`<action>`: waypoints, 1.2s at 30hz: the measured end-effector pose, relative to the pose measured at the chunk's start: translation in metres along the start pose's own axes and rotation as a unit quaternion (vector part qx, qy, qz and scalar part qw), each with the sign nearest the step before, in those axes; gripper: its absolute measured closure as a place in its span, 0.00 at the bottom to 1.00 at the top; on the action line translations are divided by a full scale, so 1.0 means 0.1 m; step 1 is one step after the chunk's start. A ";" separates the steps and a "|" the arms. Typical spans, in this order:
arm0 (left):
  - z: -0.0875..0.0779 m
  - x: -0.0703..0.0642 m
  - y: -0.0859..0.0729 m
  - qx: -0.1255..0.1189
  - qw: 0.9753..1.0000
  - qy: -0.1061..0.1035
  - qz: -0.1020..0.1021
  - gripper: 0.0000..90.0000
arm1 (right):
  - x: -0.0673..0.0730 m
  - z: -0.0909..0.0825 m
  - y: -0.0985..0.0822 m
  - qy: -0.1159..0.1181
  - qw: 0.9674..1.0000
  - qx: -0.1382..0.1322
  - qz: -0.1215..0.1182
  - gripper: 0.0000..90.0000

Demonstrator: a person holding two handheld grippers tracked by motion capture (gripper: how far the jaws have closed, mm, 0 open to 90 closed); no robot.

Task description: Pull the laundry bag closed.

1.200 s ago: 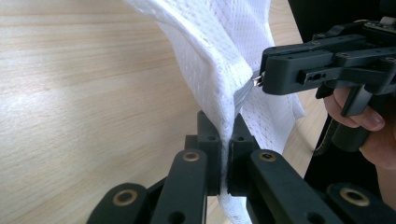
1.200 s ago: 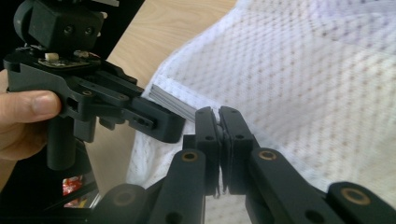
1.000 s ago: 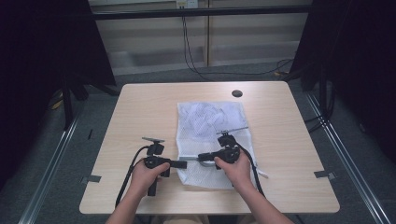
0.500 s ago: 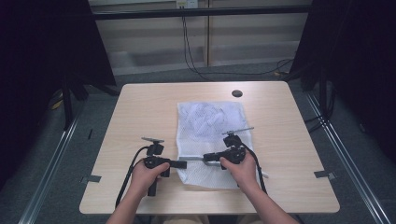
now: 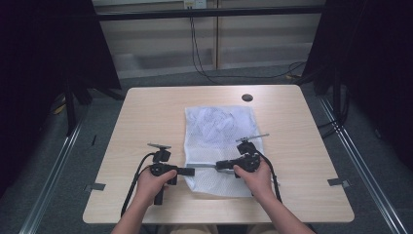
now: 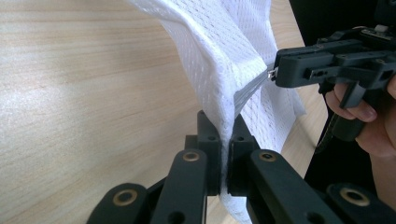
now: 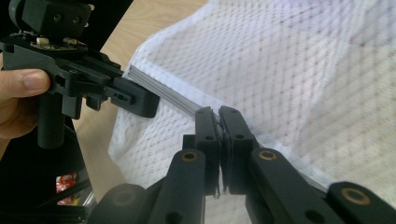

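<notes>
A white mesh bag (image 5: 219,131) lies flat in the middle of the table, with a grey zipper strip (image 5: 205,166) across its near part. My left gripper (image 5: 192,171) points right from the bag's left edge. In the left gripper view it (image 6: 223,144) is shut on a lifted fold of the white mesh (image 6: 224,56). My right gripper (image 5: 218,165) points left over the bag, facing the left one. Its jaws (image 7: 219,122) are shut on the zipper strip (image 7: 159,88), which runs taut to the left gripper's tip (image 7: 140,100).
The wooden table (image 5: 146,117) has bare room left, right and beyond the bag. A small black round cap (image 5: 247,97) sits near the far edge. Both forearms come in over the near edge. Cables hang behind the table.
My right gripper has moved slightly to the right along the zipper, widening the gap to the left gripper. The left hand has kept still.
</notes>
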State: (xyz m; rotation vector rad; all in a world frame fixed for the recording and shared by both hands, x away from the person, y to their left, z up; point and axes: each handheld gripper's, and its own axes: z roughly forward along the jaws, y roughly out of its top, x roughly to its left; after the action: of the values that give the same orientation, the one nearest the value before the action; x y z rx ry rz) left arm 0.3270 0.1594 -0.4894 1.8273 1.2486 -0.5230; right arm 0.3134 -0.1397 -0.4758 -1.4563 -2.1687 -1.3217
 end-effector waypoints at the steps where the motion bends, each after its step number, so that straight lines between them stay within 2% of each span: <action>1: 0.01 0.00 0.00 -0.003 1.000 0.000 0.000 0.97 | -0.01 -0.01 0.00 -0.003 1.000 0.000 0.002 0.96; 6: 0.01 0.00 0.00 0.006 1.000 -0.002 0.005 0.97 | -0.02 -0.04 -0.01 0.000 1.000 -0.002 0.000 0.96; 13: 0.02 -0.02 -0.01 -0.001 1.000 -0.001 0.002 0.97 | -0.03 -0.04 0.00 0.004 1.000 -0.002 0.000 0.96; 16: 0.01 -0.03 -0.01 0.001 1.000 0.003 0.007 0.97 | -0.05 -0.03 -0.01 0.007 1.000 -0.001 0.001 0.96; 18: 0.00 -0.02 -0.01 -0.002 1.000 0.005 0.006 0.97 | -0.06 -0.04 0.00 0.003 1.000 -0.001 0.000 0.96; 20: -0.01 -0.02 -0.01 0.001 1.000 -0.001 0.002 0.97 | -0.07 -0.06 0.00 0.002 1.000 -0.004 0.003 0.96; 29: -0.02 -0.01 0.00 -0.002 1.000 0.001 0.007 0.97 | -0.09 -0.09 0.01 0.003 1.000 -0.007 0.006 0.96; 31: -0.01 -0.01 0.00 -0.003 1.000 -0.001 0.002 0.97 | -0.09 -0.09 0.01 0.005 1.000 -0.006 0.007 0.96; 36: -0.02 0.00 0.00 0.003 1.000 -0.003 0.010 0.97 | -0.10 -0.10 0.01 0.005 1.000 -0.007 0.007 0.96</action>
State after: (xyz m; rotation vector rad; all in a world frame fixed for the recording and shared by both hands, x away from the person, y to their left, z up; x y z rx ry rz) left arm 0.3270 0.1608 -0.4881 1.8408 1.2244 -0.5210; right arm 0.3157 -0.1537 -0.4752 -1.4644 -2.1433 -1.3395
